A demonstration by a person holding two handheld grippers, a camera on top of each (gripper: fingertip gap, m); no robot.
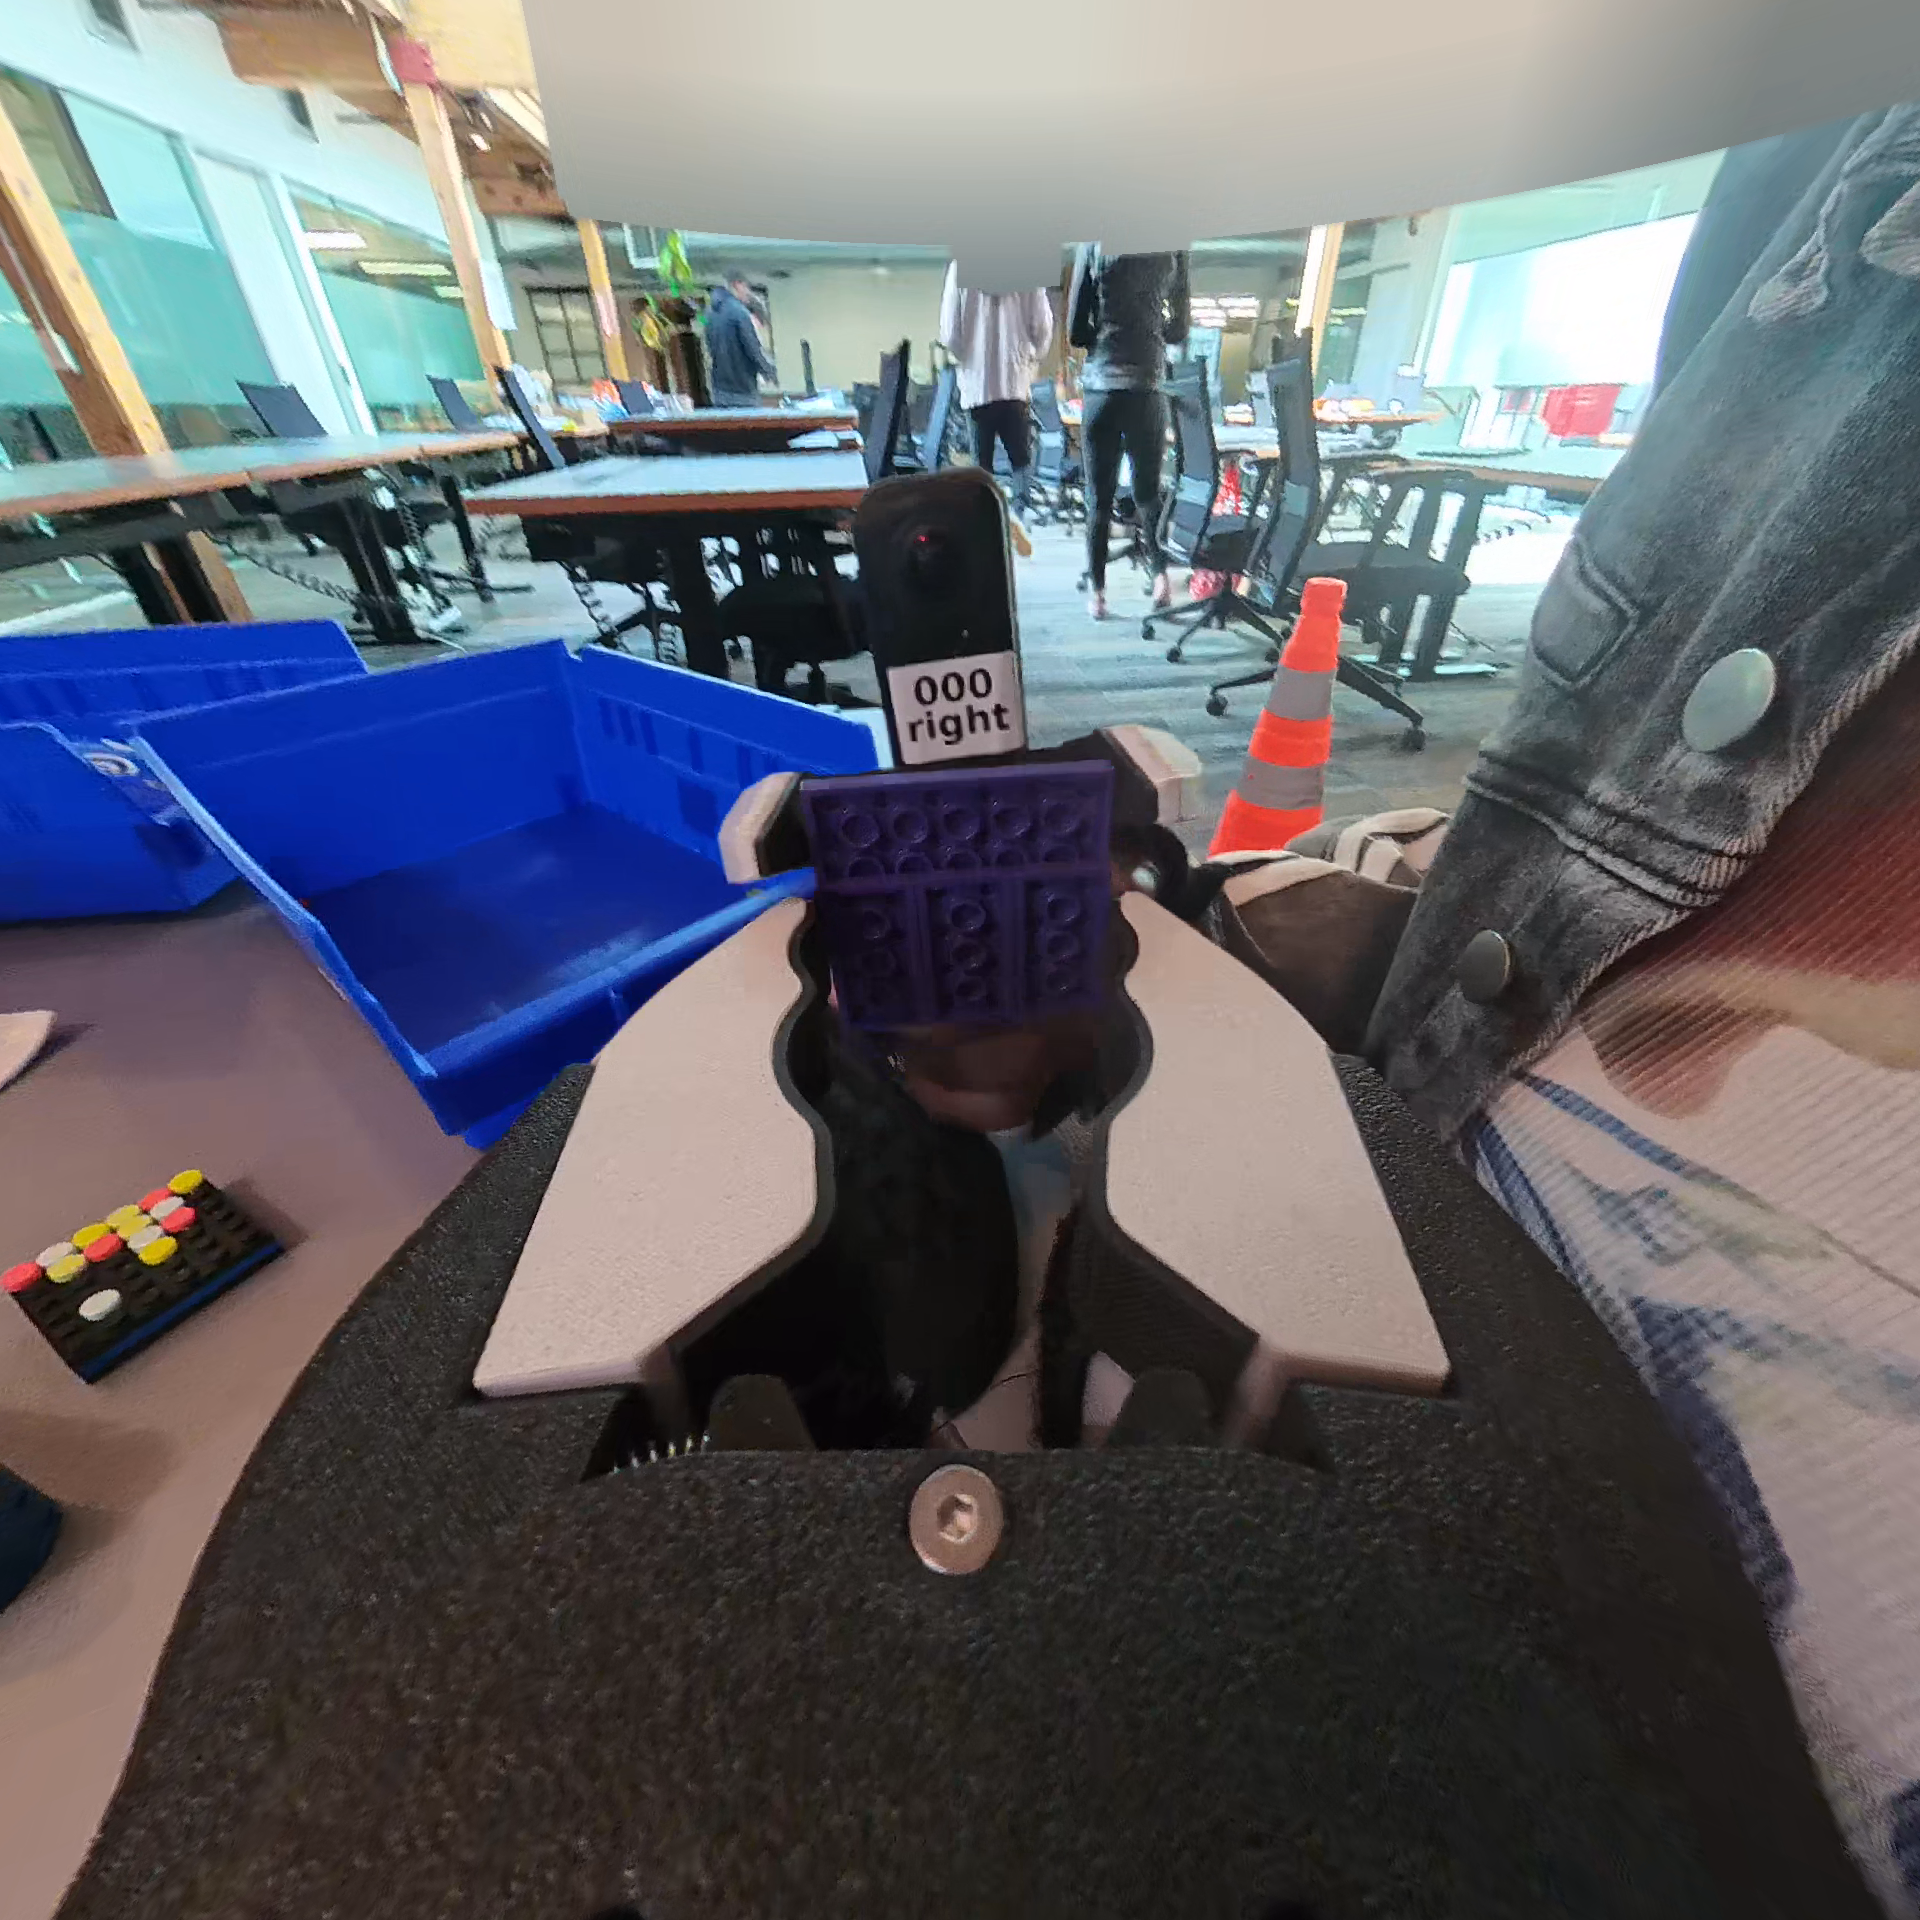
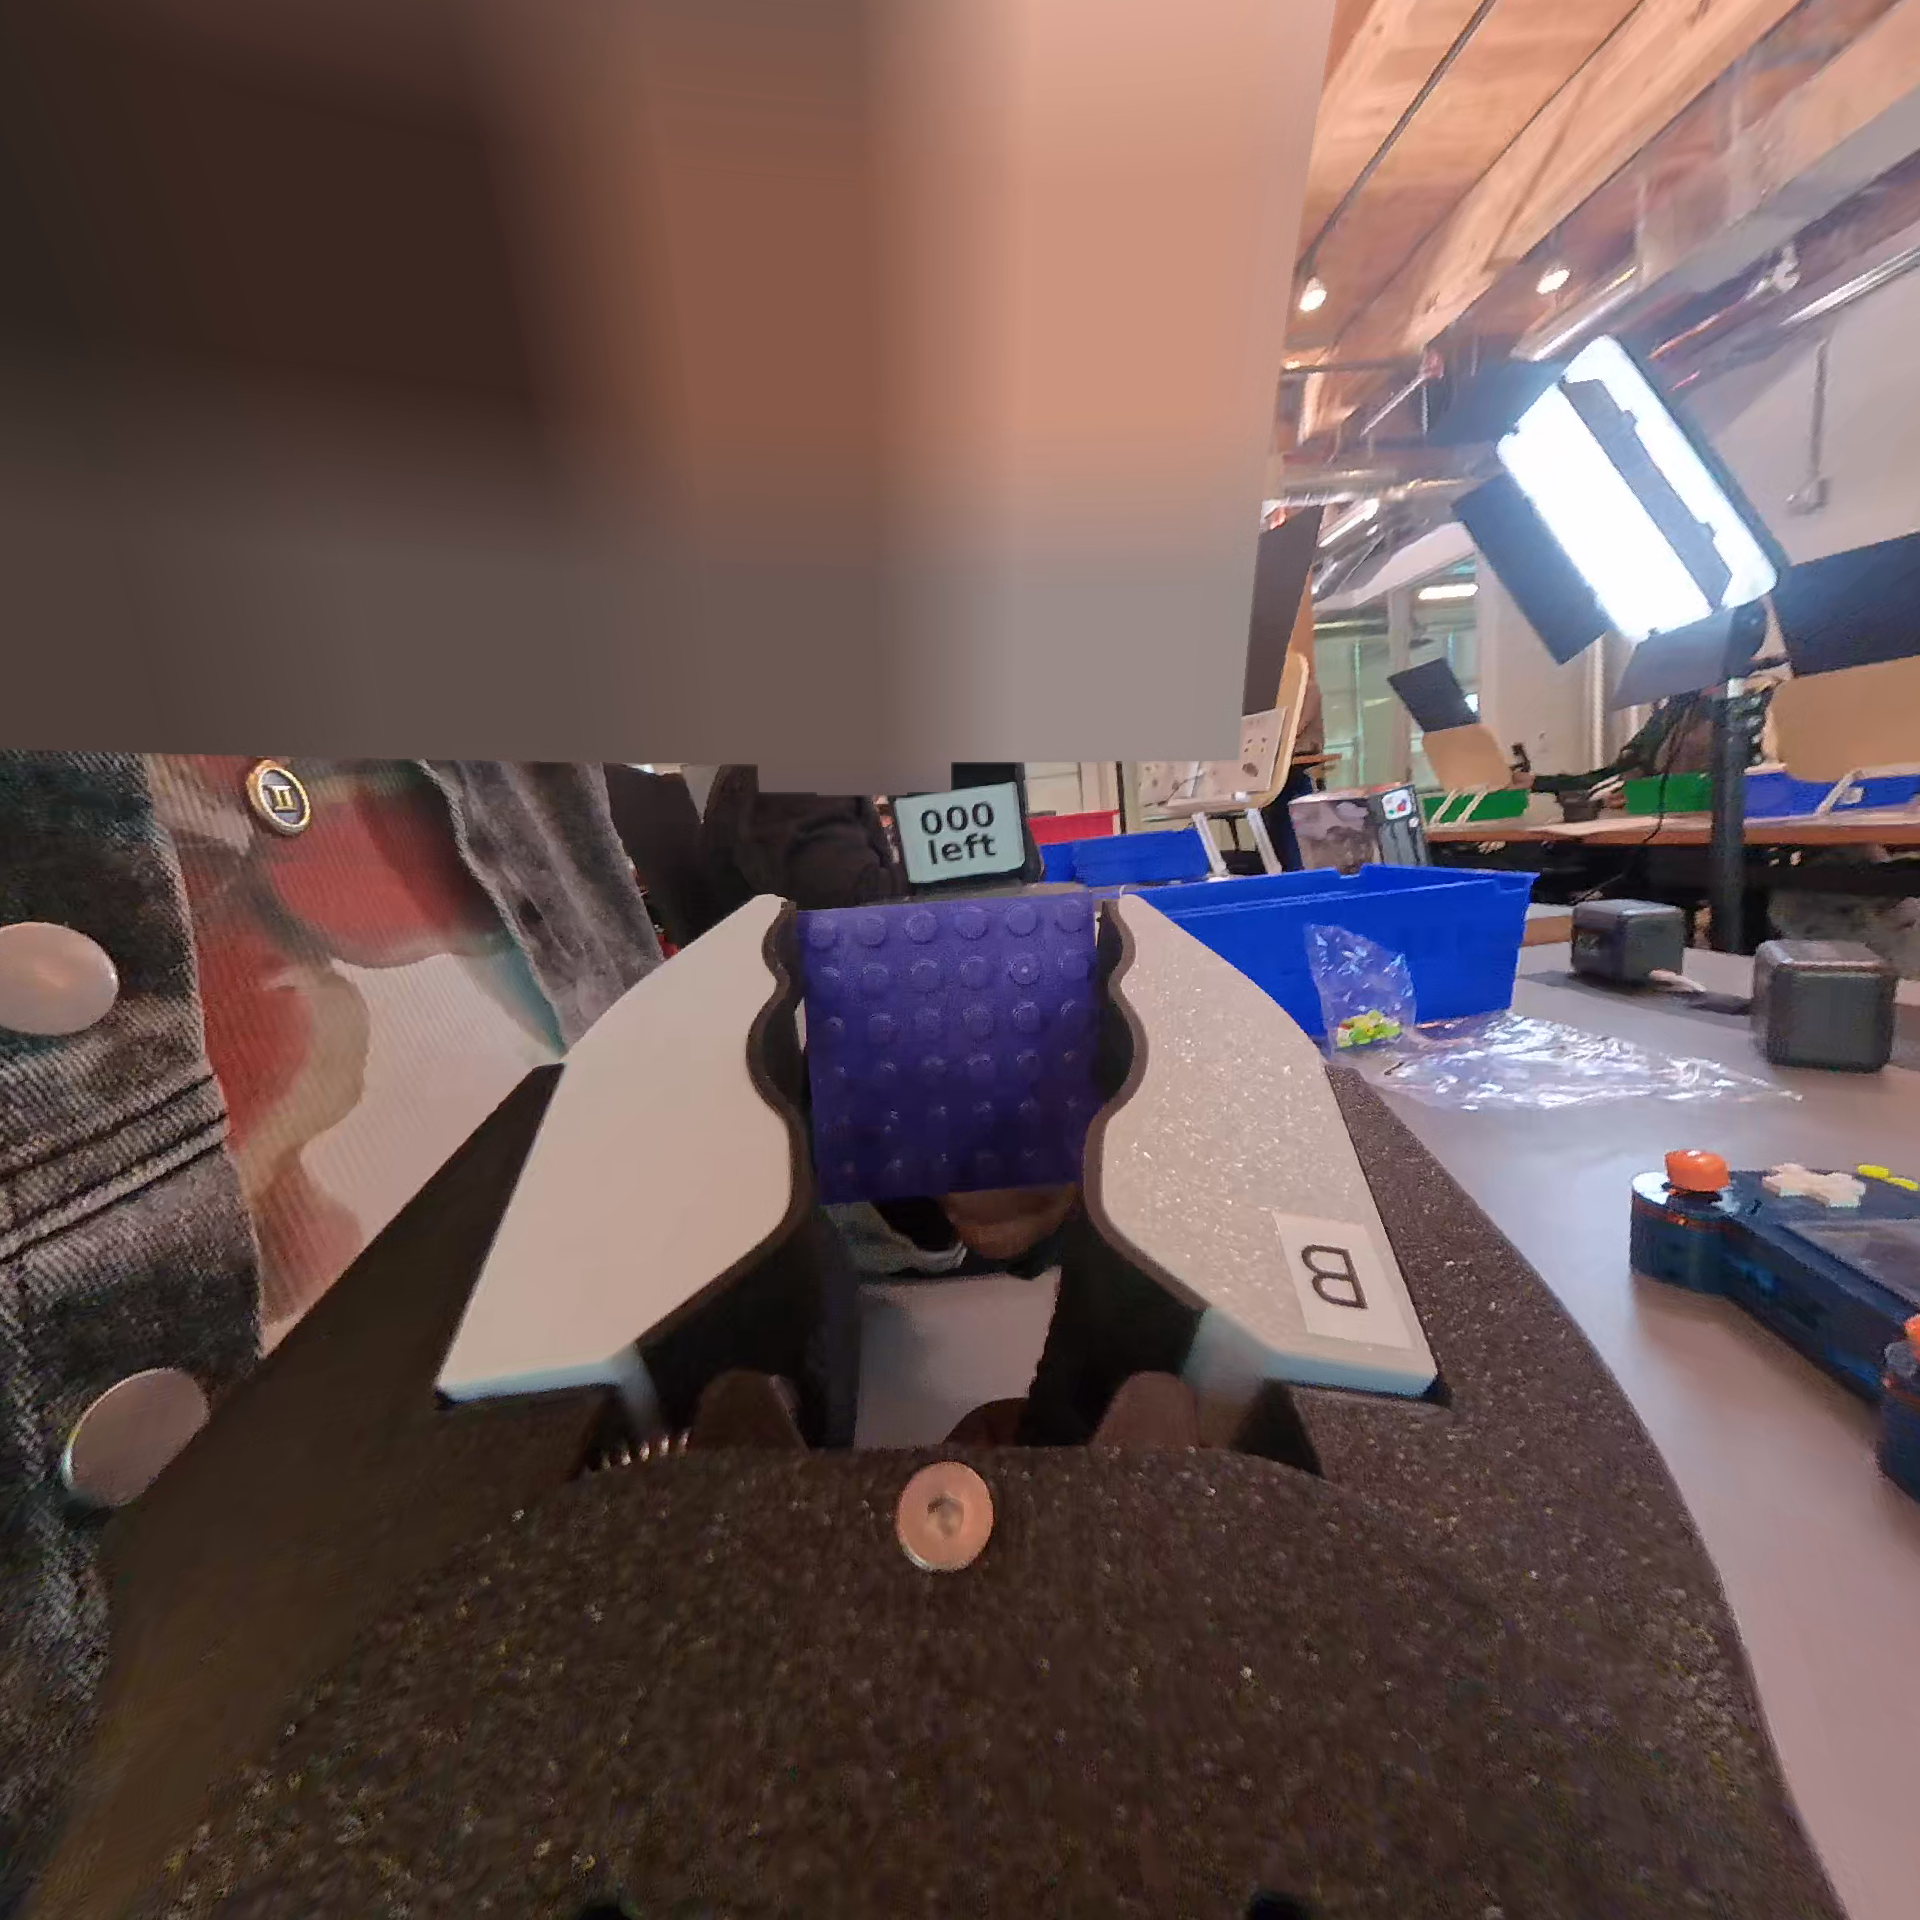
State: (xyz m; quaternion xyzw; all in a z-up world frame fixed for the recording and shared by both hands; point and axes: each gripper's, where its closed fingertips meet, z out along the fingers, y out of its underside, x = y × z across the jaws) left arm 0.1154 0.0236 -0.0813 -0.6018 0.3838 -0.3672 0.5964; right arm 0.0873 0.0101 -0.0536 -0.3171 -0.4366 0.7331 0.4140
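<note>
A square purple studded plate [image 1: 961, 966] hangs in the air between my two grippers, which face each other. In the left wrist view I see its underside. My left gripper [image 1: 961, 920] has its white fingers [image 1: 675, 1143] against the plate's two side edges. My right gripper [image 1: 951, 800] holds the plate's far part from the other side. In the right wrist view the plate's studded face [image 2: 951, 1039] sits clamped between the right gripper's [image 2: 945, 914] fingers [image 2: 1216, 1132], and the left gripper is mostly hidden behind it.
A person in a denim jacket [image 1: 1662, 675] stands close beside the grippers. Blue bins [image 1: 499, 904] and a black plate with coloured round tiles [image 1: 135, 1268] lie on the grey table. The right wrist view shows a plastic bag [image 2: 1507, 1060], a dark blue brick-built controller [image 2: 1787, 1236], grey cubes [image 2: 1818, 1003] and another blue bin [image 2: 1351, 935]. My left and right fingertips are right by each other.
</note>
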